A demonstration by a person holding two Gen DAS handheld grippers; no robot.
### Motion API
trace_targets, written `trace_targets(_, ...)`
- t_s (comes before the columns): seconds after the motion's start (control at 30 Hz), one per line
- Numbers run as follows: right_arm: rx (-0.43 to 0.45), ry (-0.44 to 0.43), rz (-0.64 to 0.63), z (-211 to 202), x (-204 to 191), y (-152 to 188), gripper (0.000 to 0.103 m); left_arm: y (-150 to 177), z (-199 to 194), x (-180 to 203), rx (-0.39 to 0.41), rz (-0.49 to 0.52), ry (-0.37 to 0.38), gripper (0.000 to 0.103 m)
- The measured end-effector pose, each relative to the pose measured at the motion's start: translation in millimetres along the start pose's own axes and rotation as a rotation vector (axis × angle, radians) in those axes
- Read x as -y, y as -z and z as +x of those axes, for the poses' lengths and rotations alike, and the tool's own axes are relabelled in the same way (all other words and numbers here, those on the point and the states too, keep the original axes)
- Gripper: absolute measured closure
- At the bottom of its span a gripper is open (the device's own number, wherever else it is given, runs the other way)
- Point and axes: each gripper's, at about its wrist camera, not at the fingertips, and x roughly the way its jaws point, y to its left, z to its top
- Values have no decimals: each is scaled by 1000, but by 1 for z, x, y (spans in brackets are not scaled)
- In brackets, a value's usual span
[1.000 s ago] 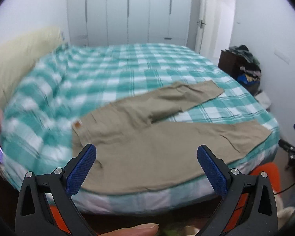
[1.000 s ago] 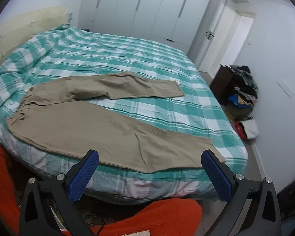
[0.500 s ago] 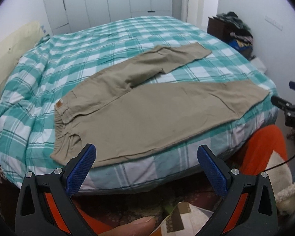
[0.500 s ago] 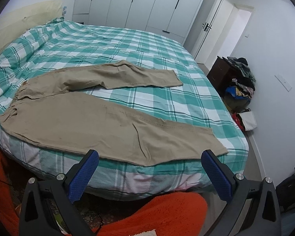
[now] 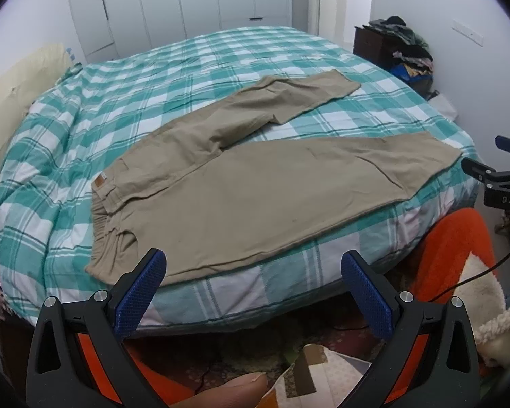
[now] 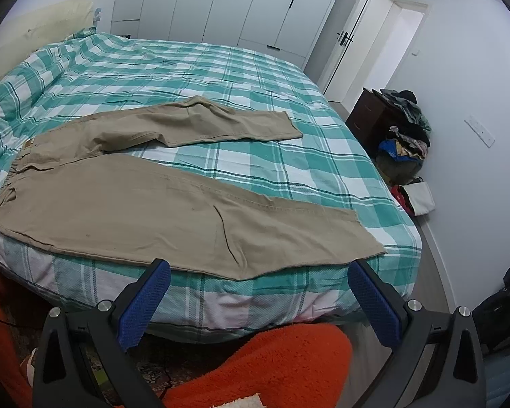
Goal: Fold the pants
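**Pants lie crosswise ahead, one hand-held gripper at each end**

The khaki pants (image 5: 255, 183) lie spread flat on the green-checked bed (image 5: 187, 68), with nothing folded yet. Their long axis runs side to side along the near edge of the mattress: the waistband (image 5: 100, 217) sits to the person's left, and the legs stretch away to the right. The near leg (image 6: 221, 224) follows the bed's edge, its cuff (image 6: 367, 234) at the right-hand end. The far leg (image 6: 200, 125) splays off at an angle, further in on the bed, so a wedge of sheet shows between the two.

Both tools hang short of the mattress, over the floor, touching no cloth. The left hand-held gripper (image 5: 253, 292) has its jaws spread wide and empty, facing the waist end, which makes it the nearer one for the waistband. The right hand-held gripper (image 6: 258, 302) is equally wide and empty, and looks towards the near leg's lower half and cuff.

As I judge it, the first fold means laying one leg over the other, so each hand would reach forward to its own end of the pants.
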Motion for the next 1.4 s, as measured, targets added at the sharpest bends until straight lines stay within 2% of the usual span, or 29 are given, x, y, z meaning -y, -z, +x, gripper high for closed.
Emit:
trace_targets(0.13, 2, -5, 4, 0, 1, 0, 0, -1, 5, -4, -21, -14, 5, 0)
trace_targets(0.23, 25, -82, 31, -1, 2, 1, 0, -4, 14, -8, -59, -23, 15, 1)
trace_targets(0.33, 33, -272, 90, 8, 2, 1, 0, -13, 24, -11, -61, -30, 8, 1)
trace_targets(0.37, 27, -370, 123, 16, 1, -1, 0, -18, 27, -12, -51, -35, 0, 1)
trace_targets(0.47, 12, -568, 202, 38, -4, -11, 0, -33, 35, -17, -22, -55, -2, 1)
trace_targets(0.6, 17, -777, 306, 82, -5, -37, 0, -48, 54, -22, -29, -98, 50, 1)
trace_targets(0.67, -2, -824, 336, 120, 2, -56, 0, -49, 69, -23, -60, -113, 77, 1)
trace_targets(0.73, -27, -814, 367, 168, 16, -75, 1, -46, 88, -24, -107, -120, 89, 1)
trace_targets(0.77, -55, -796, 409, 209, 31, -88, 2, -45, 96, -25, -128, -126, 90, 1)
trace_targets(0.8, -73, -782, 440, 234, 42, -94, 8, -43, 106, -26, -151, -134, 89, 1)
trace_targets(0.87, -137, -744, 558, 312, 76, -114, 20, -41, 125, -31, -204, -162, 85, 1)
trace_targets(0.9, -165, -727, 618, 353, 95, -123, 30, -41, 137, -35, -237, -183, 81, 1)
trace_targets(1.0, -198, -659, 701, 442, 132, -153, 32, -41, 161, -42, -303, -226, 64, 1)
trace_targets(1.13, -174, -606, 857, 522, 163, -187, 33, -44, 183, -46, -353, -250, 34, 1)
trace_targets(1.2, -134, -603, 925, 545, 170, -199, 33, -42, 191, -43, -375, -239, 23, 1)
trace_targets(1.23, -118, -602, 943, 554, 172, -203, 36, -41, 196, -42, -393, -230, 19, 1)
trace_targets(1.27, -102, -600, 952, 562, 173, -209, 44, -40, 200, -40, -407, -224, 18, 1)
trace_targets(1.3, -97, -580, 931, 566, 173, -217, 78, -40, 204, -39, -419, -219, 21, 1)
trace_targets(1.33, -109, -539, 887, 567, 172, -224, 97, -40, 206, -38, -425, -214, 30, 1)
trace_targets(1.37, -105, -520, 851, 561, 172, -230, 99, -41, 205, -37, -420, -209, 39, 1)
trace_targets(1.4, -64, -533, 823, 547, 174, -234, 99, -42, 205, -36, -407, -203, 43, 1)
